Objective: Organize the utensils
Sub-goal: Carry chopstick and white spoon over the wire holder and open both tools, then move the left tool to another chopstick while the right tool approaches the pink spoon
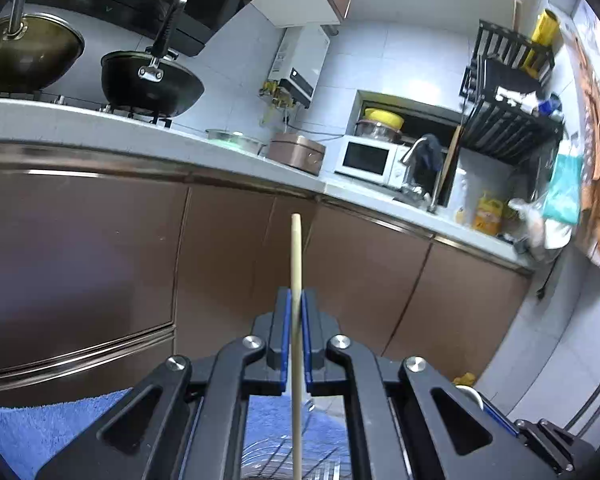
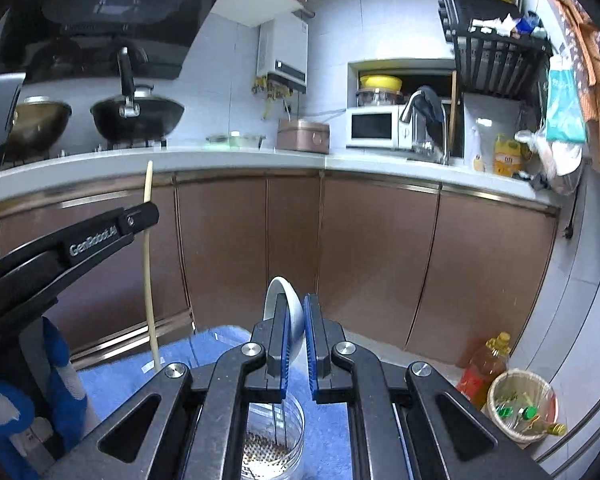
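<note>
A chopstick (image 1: pixel 296 320) is clenched upright in the left tongs (image 1: pixel 296 308) and a white spoon (image 2: pixel 282 312) in the right tongs (image 2: pixel 296 320), the clear holder (image 2: pixel 274 440) lying directly below, lower centre.

Cool, even light, glare on wall tiles (image 1: pixel 400 64), fisheye bending, dark vignetted corners.

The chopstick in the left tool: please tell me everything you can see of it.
The chopstick is one thin, pale stick, wood or bamboo by its look, with a rounded upper end. It stands nearly upright, clamped between the blue pads of the left tool. Its lower end reaches down toward the blue towel; whether it touches the towel is unclear.
</note>
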`<control>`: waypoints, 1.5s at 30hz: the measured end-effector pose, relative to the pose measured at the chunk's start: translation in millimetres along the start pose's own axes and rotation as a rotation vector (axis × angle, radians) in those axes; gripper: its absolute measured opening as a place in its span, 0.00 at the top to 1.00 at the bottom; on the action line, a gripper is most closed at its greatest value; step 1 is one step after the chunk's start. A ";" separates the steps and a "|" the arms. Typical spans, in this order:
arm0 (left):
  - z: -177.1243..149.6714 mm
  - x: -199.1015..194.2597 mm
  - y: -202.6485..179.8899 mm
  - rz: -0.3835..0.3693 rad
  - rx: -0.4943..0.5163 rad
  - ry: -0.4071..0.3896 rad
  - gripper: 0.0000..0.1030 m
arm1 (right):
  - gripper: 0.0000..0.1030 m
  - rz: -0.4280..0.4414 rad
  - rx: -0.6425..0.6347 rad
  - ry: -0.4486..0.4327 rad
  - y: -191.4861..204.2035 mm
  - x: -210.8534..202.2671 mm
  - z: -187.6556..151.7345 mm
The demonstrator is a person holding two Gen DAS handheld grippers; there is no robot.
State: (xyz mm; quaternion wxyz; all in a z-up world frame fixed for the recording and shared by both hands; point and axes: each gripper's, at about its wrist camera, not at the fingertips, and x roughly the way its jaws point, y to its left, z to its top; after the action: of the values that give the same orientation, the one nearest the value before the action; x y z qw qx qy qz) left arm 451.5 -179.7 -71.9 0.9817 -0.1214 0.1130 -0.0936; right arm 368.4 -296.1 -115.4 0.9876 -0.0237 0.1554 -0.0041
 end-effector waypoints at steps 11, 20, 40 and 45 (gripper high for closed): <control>-38.9 7.7 17.1 -0.029 -0.015 0.069 0.90 | 0.88 0.040 0.038 0.059 -4.8 7.6 -22.2; -39.5 -6.8 24.3 -0.067 0.007 0.134 0.79 | 0.69 0.048 0.065 0.062 -7.6 -6.9 -20.6; -15.6 -168.8 54.6 0.069 0.108 0.057 0.39 | 0.00 -0.042 0.196 0.000 -51.8 -153.0 -34.2; -11.7 -210.6 65.6 0.053 0.109 0.077 0.39 | 0.00 0.010 0.228 -0.027 -54.5 -200.4 -41.0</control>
State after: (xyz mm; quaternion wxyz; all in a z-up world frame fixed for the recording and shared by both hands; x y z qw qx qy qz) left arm 257.4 -75.2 -58.0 0.9839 -0.0609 0.1487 -0.0781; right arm 165.1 -349.3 -90.3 0.9858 0.0895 0.1409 -0.0165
